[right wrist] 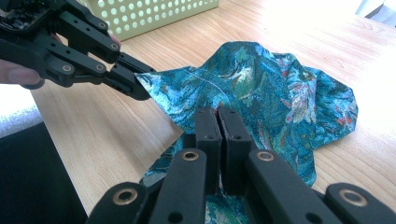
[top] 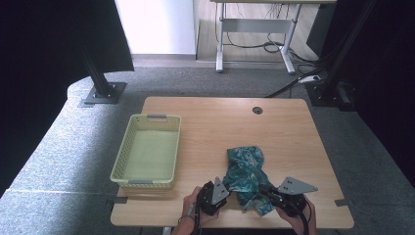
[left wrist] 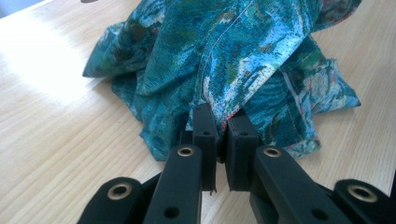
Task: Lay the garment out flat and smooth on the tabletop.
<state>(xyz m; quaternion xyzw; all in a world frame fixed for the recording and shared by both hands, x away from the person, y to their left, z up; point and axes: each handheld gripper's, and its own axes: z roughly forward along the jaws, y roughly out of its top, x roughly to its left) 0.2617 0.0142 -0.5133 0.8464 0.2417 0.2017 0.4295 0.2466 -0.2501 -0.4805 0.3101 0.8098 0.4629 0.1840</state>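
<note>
High view: both grippers' jaws pinch the teal cloth (top: 247,176) at the table's (top: 293,127) near edge; open wood beyond.

Black linked jaws with brass-ringed holes are seen on the left gripper (left wrist: 223,123) and right gripper (right wrist: 218,122); grey three-cornered plates sit on top.

We see a teal patterned cloth (top: 247,176) of fine, matt mesh-like weave lying on a smooth light wood-grain table (top: 205,122) beside a perforated pale-green plastic basket (top: 148,151).
</note>
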